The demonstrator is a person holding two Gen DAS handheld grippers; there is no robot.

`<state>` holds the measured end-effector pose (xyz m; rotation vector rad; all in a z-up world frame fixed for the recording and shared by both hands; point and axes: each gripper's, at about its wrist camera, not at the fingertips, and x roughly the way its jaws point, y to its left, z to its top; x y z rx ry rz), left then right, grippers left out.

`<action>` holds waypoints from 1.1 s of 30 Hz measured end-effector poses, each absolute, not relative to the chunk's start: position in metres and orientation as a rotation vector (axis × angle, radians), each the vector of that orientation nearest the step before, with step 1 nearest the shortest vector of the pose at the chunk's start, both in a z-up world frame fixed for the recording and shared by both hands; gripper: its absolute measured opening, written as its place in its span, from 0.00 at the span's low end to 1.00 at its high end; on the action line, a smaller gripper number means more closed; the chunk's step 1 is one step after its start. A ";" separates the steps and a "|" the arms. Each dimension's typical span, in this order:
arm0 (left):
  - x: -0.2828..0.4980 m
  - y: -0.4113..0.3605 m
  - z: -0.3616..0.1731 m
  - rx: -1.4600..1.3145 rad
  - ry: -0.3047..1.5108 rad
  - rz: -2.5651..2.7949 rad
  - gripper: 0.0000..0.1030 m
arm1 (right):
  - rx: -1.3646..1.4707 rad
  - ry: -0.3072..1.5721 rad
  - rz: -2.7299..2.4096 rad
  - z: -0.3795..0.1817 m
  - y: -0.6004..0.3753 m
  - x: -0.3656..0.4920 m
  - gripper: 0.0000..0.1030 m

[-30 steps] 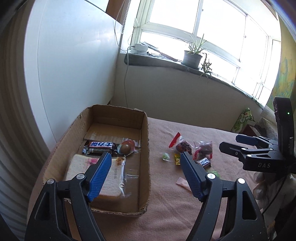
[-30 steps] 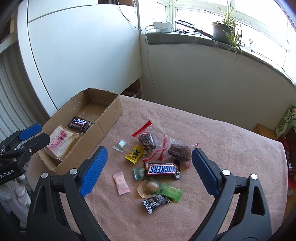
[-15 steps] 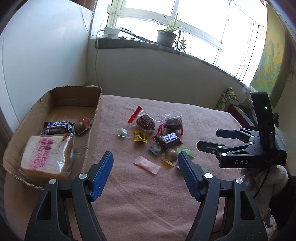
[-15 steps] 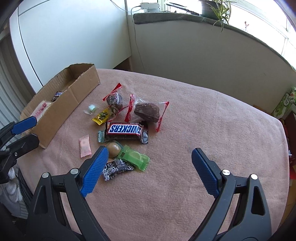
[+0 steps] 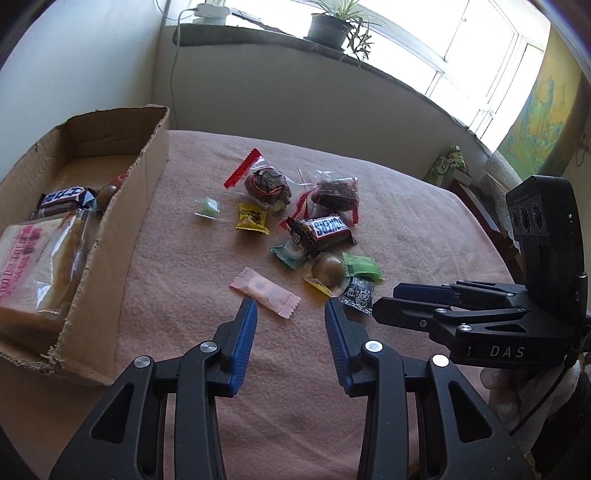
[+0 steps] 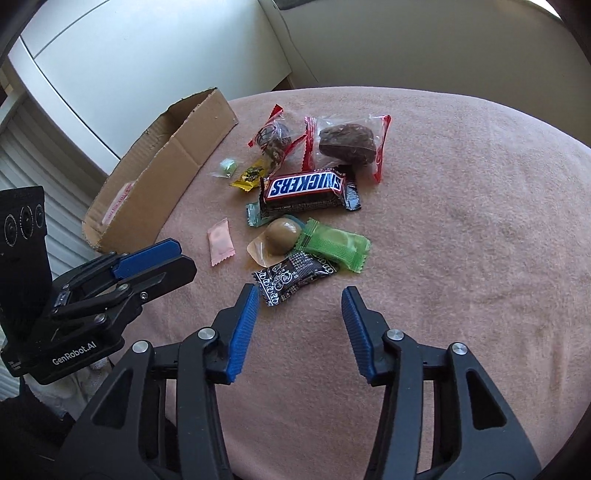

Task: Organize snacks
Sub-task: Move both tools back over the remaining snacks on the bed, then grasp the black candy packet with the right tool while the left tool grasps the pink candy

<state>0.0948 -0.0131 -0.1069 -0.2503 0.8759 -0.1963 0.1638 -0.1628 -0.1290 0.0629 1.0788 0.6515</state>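
Several loose snacks lie on the pink tablecloth: a Snickers bar point(image 6: 304, 186), a pink candy point(image 5: 264, 292), a green wrapped sweet point(image 6: 334, 244), a black packet point(image 6: 291, 276), a brown ball candy point(image 6: 282, 233) and two clear bags with red edges point(image 6: 347, 144). My left gripper point(image 5: 290, 304) hovers just short of the pink candy, its jaws closing with nothing pressed between them. My right gripper point(image 6: 300, 293) hangs over the cloth just short of the black packet, jaws also closing, empty. The cardboard box point(image 5: 122, 206) at the left holds a bread pack point(image 5: 27, 264) and a chocolate bar point(image 5: 61, 197).
A white cabinet point(image 6: 147, 55) stands behind the box. A windowsill with a potted plant point(image 5: 330, 22) runs along the far wall. The right gripper's body point(image 5: 491, 317) shows at the right of the left wrist view. Bare cloth stretches to the right of the snacks point(image 6: 461, 221).
Both grippers have dropped and tilted down toward the snack pile, and both pairs of jaws have narrowed. The left view has swung from the box to the loose snacks.
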 end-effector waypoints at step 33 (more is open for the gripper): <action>0.128 -0.027 -0.125 -0.143 0.911 -0.122 0.36 | -0.142 1.021 0.507 -0.137 -0.145 0.178 0.26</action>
